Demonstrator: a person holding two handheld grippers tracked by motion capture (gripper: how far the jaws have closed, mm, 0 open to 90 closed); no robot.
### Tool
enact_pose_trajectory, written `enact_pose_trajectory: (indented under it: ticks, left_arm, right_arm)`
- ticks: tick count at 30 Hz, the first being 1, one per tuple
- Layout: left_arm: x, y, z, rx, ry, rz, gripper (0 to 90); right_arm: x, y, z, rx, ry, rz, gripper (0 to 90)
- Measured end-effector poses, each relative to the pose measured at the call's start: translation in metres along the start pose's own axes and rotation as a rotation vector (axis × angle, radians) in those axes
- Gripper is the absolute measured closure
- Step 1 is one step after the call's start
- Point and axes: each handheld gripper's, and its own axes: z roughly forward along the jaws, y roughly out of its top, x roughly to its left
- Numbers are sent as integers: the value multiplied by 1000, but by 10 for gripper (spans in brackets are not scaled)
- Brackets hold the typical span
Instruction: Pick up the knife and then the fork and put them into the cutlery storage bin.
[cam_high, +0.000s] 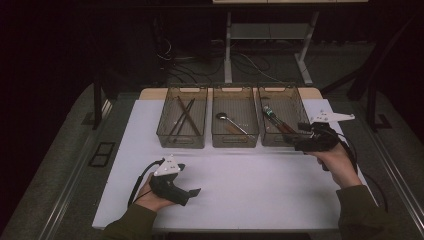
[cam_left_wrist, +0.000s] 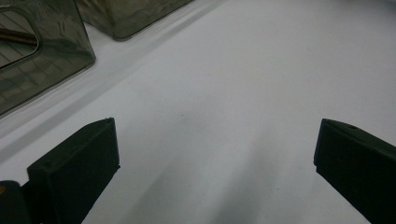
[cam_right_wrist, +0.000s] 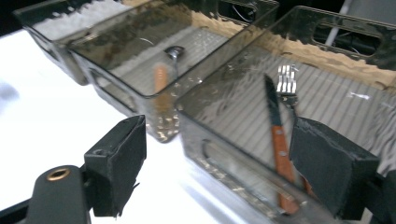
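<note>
Knife (cam_right_wrist: 276, 130): lies in the right bin (cam_high: 295, 104), blade pointing to the far end, wooden handle toward the near wall; the right gripper view shows it through the smoky plastic.
Fork (cam_right_wrist: 286, 85): just beside the knife in the same bin; its tines are plain in the right gripper view, while in the high view knife and fork blur into one dark bundle.
Right gripper (cam_right_wrist: 217, 161): jaws spread wide with nothing between them, held just outside the near wall of the right bin; the high view places it at that bin's near right corner (cam_high: 304, 136).
Middle bin (cam_high: 235, 100): holds a spoon (cam_high: 222, 117), bowl toward the far end.
Left bin (cam_high: 184, 100): holds dark chopsticks (cam_high: 184, 118), crossed, clear in the high view.
Left gripper (cam_left_wrist: 215, 163): jaws released and empty, over bare white table (cam_left_wrist: 233, 93); the high view shows it near the front edge, well apart from the bins.
</note>
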Motion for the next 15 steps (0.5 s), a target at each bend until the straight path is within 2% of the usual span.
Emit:
enact_pose_trajectory:
  ticks: [5, 10, 14, 15]
  left_arm:
    - [0, 0, -1, -7, -3, 0, 0]
    - [0, 0, -1, -10, -3, 1, 0]
    - [0, 0, -2, -14, -4, 2, 0]
    - [0, 0, -2, -15, -4, 1, 0]
  right_arm:
    - [14, -14, -3, -16, 15, -13, 162]
    - [27, -30, -3, -13, 7, -33, 161]
    - [35, -46, -4, -6, 18, -35, 159]
    - [37, -50, -5, -4, 21, -33, 123]
